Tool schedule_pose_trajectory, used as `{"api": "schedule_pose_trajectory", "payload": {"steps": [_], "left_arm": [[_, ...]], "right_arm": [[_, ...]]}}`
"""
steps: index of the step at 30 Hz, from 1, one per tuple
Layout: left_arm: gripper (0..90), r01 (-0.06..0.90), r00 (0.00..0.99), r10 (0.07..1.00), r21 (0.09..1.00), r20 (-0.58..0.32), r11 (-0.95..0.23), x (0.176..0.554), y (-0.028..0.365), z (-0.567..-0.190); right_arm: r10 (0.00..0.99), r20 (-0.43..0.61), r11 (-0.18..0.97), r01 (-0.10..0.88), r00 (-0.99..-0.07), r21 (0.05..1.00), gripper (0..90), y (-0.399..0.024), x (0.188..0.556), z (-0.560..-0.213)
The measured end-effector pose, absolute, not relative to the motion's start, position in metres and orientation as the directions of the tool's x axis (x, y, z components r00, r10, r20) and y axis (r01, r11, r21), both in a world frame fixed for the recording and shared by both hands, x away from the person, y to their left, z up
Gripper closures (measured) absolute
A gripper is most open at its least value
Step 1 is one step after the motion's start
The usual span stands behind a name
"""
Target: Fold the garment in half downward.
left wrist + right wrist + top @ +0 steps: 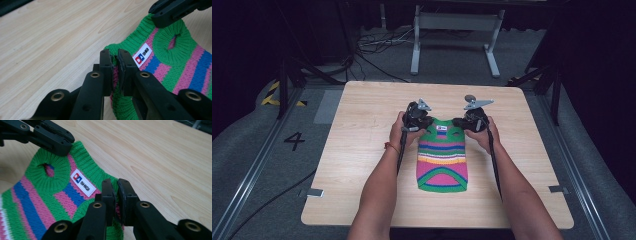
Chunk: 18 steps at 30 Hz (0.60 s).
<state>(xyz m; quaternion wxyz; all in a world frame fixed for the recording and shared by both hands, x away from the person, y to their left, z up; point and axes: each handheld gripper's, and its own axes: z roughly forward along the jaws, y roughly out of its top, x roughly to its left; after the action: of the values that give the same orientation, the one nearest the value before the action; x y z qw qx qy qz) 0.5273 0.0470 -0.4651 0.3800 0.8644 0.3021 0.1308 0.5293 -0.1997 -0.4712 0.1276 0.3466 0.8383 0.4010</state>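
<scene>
Sweater [442, 159] (striped) flat on pale wood table [362, 150], both grippers [114, 65] [116, 192] seemingly pinching its collar.

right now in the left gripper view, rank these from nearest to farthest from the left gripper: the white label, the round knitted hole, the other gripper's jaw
1. White label: just right of the left gripper, on the sweater collar.
2. Round knitted hole: farther right, past the label.
3. Right gripper: top right, at the sweater's far corner.
</scene>
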Motion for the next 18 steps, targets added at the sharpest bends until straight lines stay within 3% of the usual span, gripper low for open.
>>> {"api": "schedule_pose_trajectory", "payload": {"steps": [10,18], "left_arm": [[82.7,0.305,0.827,0.551,0.739,0.106,-0.601,0.498,0.05,-0.446],[82.5,0.291,0.834,0.542,0.75,0.105,-0.594,0.484,0.058,-0.441]], "right_arm": [[0.638,0.03,0.436,0.393,-0.769,0.809,83.9,-0.205,0.505,-0.453],[0.591,0.022,0.447,0.35,-0.806,0.823,83.8,-0.205,0.488,-0.442]]}}
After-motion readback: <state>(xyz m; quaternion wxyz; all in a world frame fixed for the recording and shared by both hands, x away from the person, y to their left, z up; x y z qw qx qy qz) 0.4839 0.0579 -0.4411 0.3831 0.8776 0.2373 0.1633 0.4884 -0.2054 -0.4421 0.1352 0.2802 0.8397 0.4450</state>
